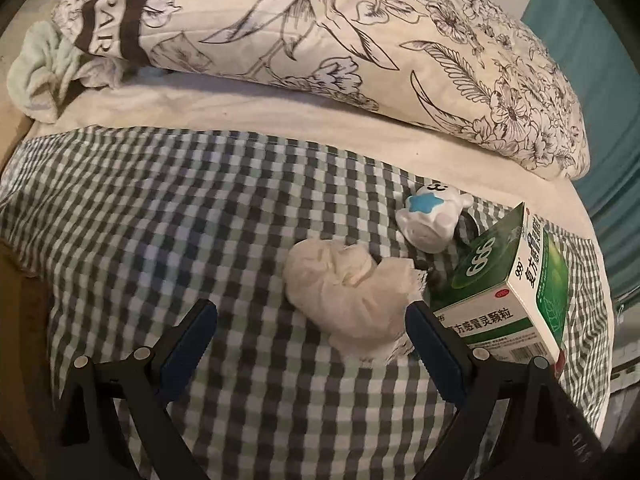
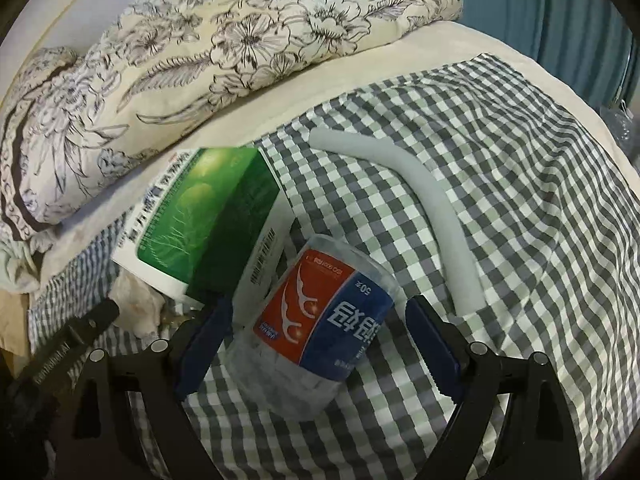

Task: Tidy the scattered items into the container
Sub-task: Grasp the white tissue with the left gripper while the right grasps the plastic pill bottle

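**Ana:** Floss-pick jar (image 2: 320, 324) first, since it sits right between the spread fingers of the right gripper (image 2: 316, 340). Is it gripped?

**Ben:** Not as far as I can see. The jaws stand wide with a gap on each side of the jar, so I'd call the gripper released and lined up for a grab. The jar lies on its side on the checked cloth (image 2: 500, 240), lid end toward 1 o'clock, probably because it rolled or was dropped there.

**Ana:** And outward from it?

**Ben:** At 11 o'clock the green medicine box (image 2: 208, 216) leans tilted, one corner propped on something; I cannot tell on what. At 2 o'clock a grey foam tube (image 2: 432, 200) curves across the cloth.

**Ana:** The other tool?

**Ben:** The left gripper (image 1: 312, 324) is also unclenched, holding nothing. A crumpled tissue (image 1: 348, 292) lies just ahead, nearer its right finger, likely the next pick. Beyond that, at 1 o'clock, a small white toy (image 1: 432, 220) with a blue star, then the same box at 3 o'clock.

**Ana:** What's missing?

**Ben:** The container. Neither view shows it. The floral pillow (image 1: 360, 48) fills the far side, and the tissue hides whatever lies under the box's edge. The jar's contents are too blurred to read.
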